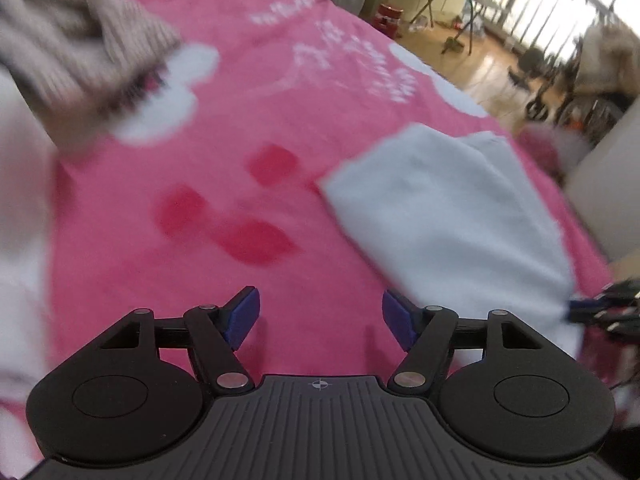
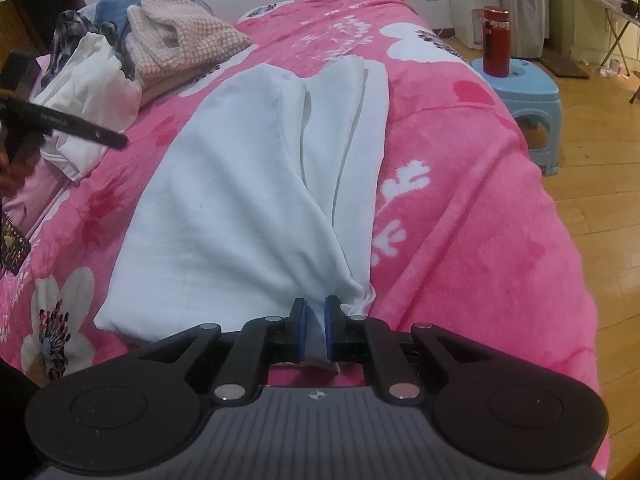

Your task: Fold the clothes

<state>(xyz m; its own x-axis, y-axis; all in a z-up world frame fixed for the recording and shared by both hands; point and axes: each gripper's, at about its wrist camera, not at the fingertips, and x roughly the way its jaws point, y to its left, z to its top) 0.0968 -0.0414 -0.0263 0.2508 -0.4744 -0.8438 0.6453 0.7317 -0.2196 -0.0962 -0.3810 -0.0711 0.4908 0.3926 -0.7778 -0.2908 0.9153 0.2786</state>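
A pale white garment [image 2: 240, 184] lies lengthwise on the pink flowered blanket [image 2: 460, 208], folded into a long strip. My right gripper [image 2: 314, 334] is shut on its near end, with a bunch of white cloth pinched between the blue pads. In the left wrist view the same garment [image 1: 452, 216] lies to the right. My left gripper [image 1: 320, 316] hovers over bare pink blanket [image 1: 200, 272], open, with nothing between its blue pads [image 1: 244, 316]. The right gripper [image 1: 600, 312] shows blurred at the right edge there.
A pile of unfolded clothes [image 2: 132, 60] sits at the bed's far left, topped by a beige checked piece [image 2: 188, 36]. A beige knit item [image 1: 80, 52] shows blurred in the left view. Beside the bed stands a blue stool [image 2: 520, 88] with a red flask [image 2: 496, 40]; wooden floor lies beyond.
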